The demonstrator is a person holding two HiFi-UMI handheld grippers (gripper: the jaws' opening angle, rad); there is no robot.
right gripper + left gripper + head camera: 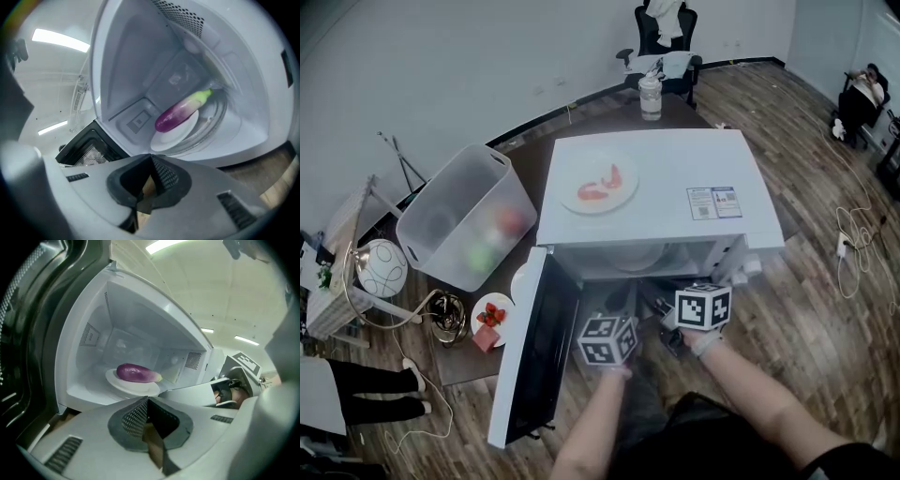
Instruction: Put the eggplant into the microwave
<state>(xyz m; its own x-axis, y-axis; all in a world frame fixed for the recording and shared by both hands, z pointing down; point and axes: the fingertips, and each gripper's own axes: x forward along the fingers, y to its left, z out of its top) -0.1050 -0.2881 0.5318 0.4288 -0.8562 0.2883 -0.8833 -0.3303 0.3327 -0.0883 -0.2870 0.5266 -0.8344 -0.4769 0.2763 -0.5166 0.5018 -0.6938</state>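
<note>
The purple, green-tipped eggplant (136, 373) lies on a round white plate (129, 386) inside the white microwave (675, 169). The microwave's dark-windowed door (534, 356) stands wide open. The placing looks done, so the step left is probably closing the door, which calls for one of the tongs to push it round. The left tongs (148, 401) and right tongs (151, 159) are both closed and empty, just outside the opening. The microwave sits on a dark brown tabletop (539, 155) beside a clear plastic bin (464, 216). Around it is wood-plank floor (806, 281), with a black office chair (666, 37) beyond.

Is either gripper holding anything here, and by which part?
Nothing. Left gripper and right gripper are shut empty; the eggplant lies on the plate in the microwave.
</note>
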